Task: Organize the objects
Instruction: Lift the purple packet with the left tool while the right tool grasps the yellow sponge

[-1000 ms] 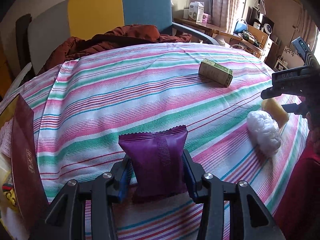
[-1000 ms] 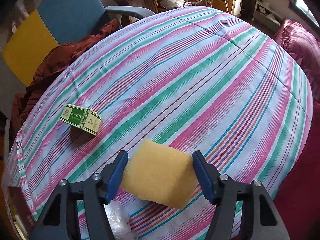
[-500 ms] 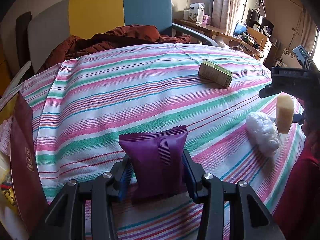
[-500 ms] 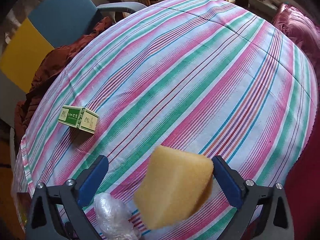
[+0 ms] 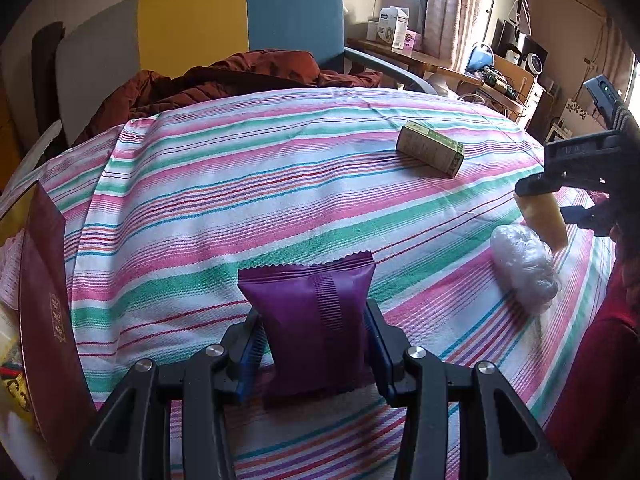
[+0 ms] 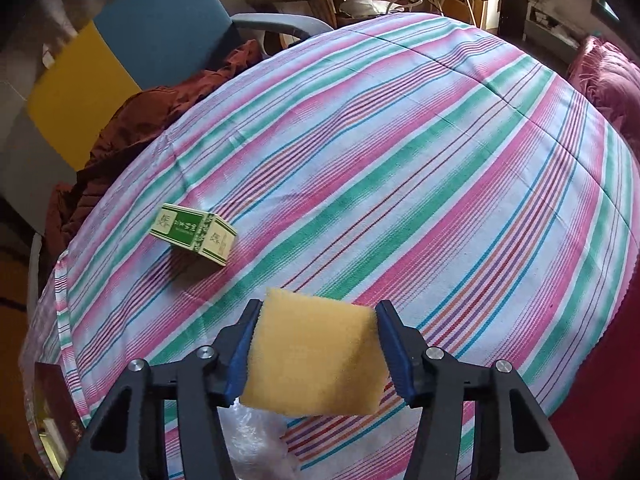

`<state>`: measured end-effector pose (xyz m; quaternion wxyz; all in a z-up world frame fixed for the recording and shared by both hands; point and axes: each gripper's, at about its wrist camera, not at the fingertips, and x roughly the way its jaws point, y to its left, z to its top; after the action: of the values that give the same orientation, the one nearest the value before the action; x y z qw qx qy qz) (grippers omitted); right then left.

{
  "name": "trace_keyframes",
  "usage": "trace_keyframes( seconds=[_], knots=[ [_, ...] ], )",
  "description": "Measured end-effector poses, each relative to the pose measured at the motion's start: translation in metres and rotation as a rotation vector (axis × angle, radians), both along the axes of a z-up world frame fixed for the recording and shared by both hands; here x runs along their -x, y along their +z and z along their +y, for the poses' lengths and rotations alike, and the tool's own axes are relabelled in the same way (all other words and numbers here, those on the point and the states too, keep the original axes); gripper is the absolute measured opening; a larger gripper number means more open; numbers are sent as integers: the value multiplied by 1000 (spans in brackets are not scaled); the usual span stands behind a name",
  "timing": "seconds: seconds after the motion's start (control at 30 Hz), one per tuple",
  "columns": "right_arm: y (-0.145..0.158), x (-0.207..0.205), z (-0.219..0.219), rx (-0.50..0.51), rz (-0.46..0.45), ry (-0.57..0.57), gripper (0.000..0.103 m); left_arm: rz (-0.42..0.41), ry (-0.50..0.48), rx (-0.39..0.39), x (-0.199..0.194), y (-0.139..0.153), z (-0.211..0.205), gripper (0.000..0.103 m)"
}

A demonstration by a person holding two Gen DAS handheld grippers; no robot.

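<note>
Gripping confirmed: yellow sponge (image 6: 316, 354) is clamped between right gripper (image 6: 316, 350) pads, lifted off the cloth; soft and light, so mid-block hold is judged best. Purple packet (image 5: 310, 316) is pinched between left gripper (image 5: 312, 344) jaws; crinkly, slippery film expected.

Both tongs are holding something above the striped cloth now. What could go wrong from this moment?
1. The right tongs hold the yellow sponge tilted; being soft, it may slip out.
2. The clear plastic bundle lies just below the sponge, near the cloth's edge, and could be knocked off.
3. The left tongs pinch only the lower part of the purple packet, so it may tip.
</note>
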<state>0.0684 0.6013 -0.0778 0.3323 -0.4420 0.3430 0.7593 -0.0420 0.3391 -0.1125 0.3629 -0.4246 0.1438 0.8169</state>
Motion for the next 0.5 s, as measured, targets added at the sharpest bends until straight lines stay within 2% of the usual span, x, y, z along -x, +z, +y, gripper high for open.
trace_keyframes(
  seconds=[0.13, 0.23, 0.27, 0.3, 0.37, 0.43, 0.5],
  knots=[
    [-3, 8, -2, 9, 8, 32, 58, 0, 5, 0, 0, 0, 0, 47],
    [-6, 8, -4, 13, 4, 31, 65, 1, 4, 0, 0, -1, 0, 47],
    [-8, 13, 1, 27, 13, 23, 72, 0, 4, 0, 0, -1, 0, 47],
    [-10, 21, 8, 33, 23, 9, 85, 0, 3, 0, 0, -1, 0, 47],
    [-5, 13, 14, 26, 52, -42, 97, -1, 3, -1, 1, -1, 0, 47],
    [-1, 3, 19, 28, 74, -89, 98, -1, 3, -1, 1, -1, -1, 47],
    [-7, 4, 20, 68, 63, -84, 99, -1, 3, -1, 1, -1, -1, 47]
  ],
)
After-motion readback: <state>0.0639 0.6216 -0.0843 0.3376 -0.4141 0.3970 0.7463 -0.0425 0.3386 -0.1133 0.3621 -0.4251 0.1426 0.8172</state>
